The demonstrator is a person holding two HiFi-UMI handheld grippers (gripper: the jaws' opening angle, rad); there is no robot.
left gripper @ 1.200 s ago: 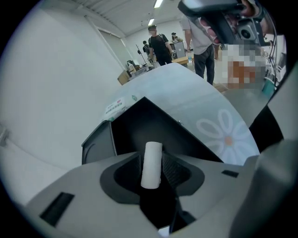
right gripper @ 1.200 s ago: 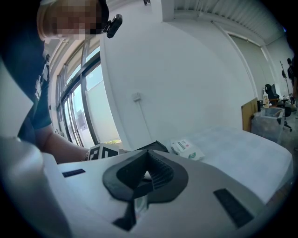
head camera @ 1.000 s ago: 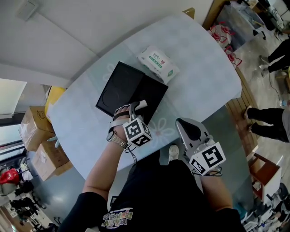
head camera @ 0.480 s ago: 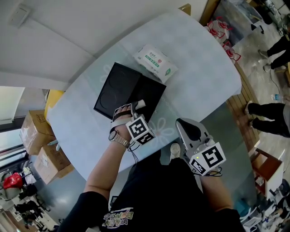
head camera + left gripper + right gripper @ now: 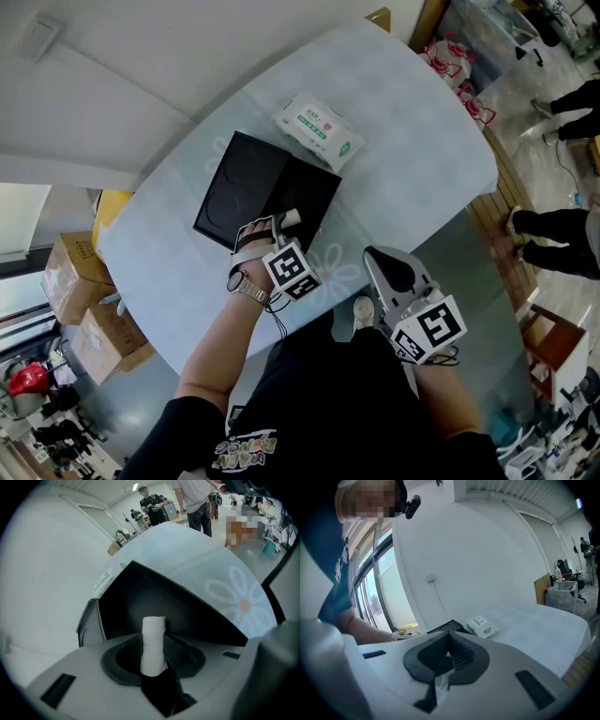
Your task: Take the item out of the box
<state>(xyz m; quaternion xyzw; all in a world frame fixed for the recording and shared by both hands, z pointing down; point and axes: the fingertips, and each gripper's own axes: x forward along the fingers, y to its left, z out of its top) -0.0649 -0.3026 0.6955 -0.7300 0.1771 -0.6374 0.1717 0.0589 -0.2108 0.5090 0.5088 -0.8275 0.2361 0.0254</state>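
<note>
Little had shifted over the last second: the left gripper (image 5: 272,223) stayed at the 6 o'clock edge of the open black box (image 5: 246,183), its jaws closing with nothing seen between them. The right gripper (image 5: 389,267), jaws together and empty, hung back at 5 o'clock. The reach-in step seemed in hand; next, the left gripper would need lowering into the box. The item itself could not be made out in the dark interior.
</note>
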